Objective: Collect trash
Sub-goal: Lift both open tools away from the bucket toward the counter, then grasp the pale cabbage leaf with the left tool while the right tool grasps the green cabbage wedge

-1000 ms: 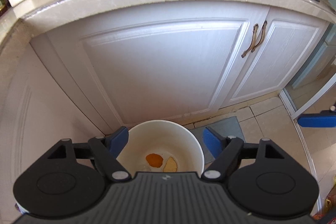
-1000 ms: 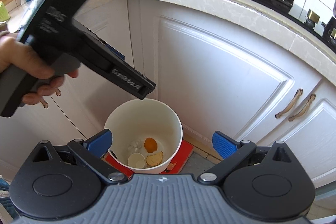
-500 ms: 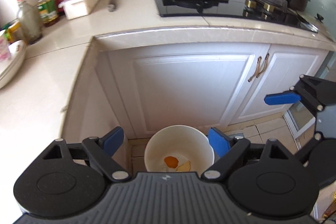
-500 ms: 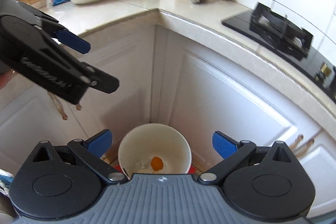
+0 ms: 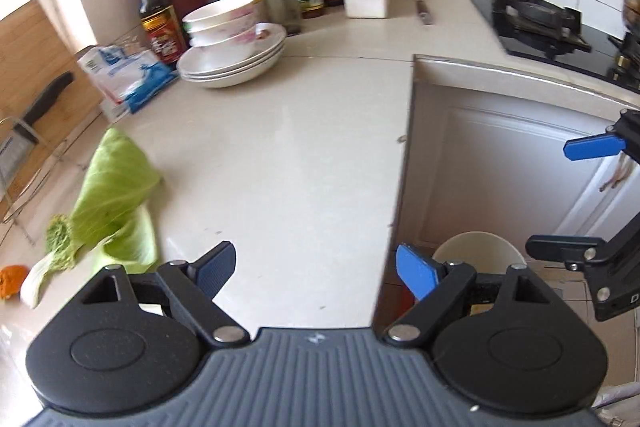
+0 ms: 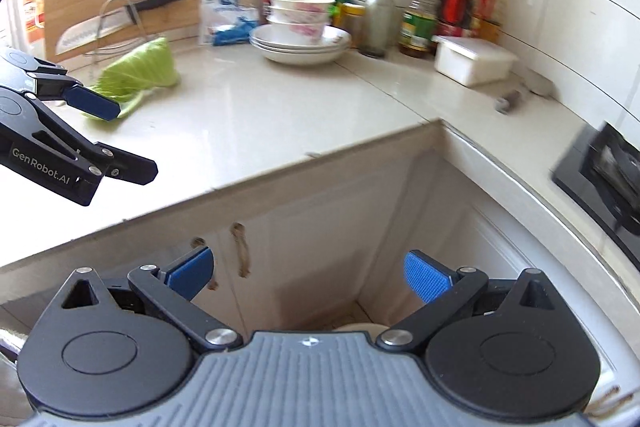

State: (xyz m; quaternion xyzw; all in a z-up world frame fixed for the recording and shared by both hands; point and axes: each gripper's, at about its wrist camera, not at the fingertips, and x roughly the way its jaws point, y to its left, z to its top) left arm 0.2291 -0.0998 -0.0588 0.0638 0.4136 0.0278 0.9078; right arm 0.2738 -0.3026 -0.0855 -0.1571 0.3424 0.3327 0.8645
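The left gripper [image 5: 316, 269] is wide open and holds nothing; its blue pads [image 5: 416, 277] touch no object. It hangs above the edge of the countertop [image 5: 288, 155], one finger over the counter and the other over the gap beside the cabinet door [image 5: 500, 179]. The right gripper [image 6: 310, 273] is also wide open and empty. It is off the counter edge, in front of the cabinets, and points toward the corner of the countertop.

The trash lies on the countertop to the left of the left gripper: a big green cabbage leaf [image 5: 116, 187], a piece of vegetable stem [image 5: 40, 279] touching its lower end, and an orange peel scrap [image 5: 10, 281] just beside the stem at the picture edge. In the right wrist view the cabbage leaf lies behind the left gripper's pad, near the wire rack [image 6: 116, 27].

The white bin [image 5: 480, 253] stands on the floor below the counter edge, just behind the left gripper's right finger. A stack of bowls [image 5: 234, 39] stands farther back on the countertop, well apart from the leaf.
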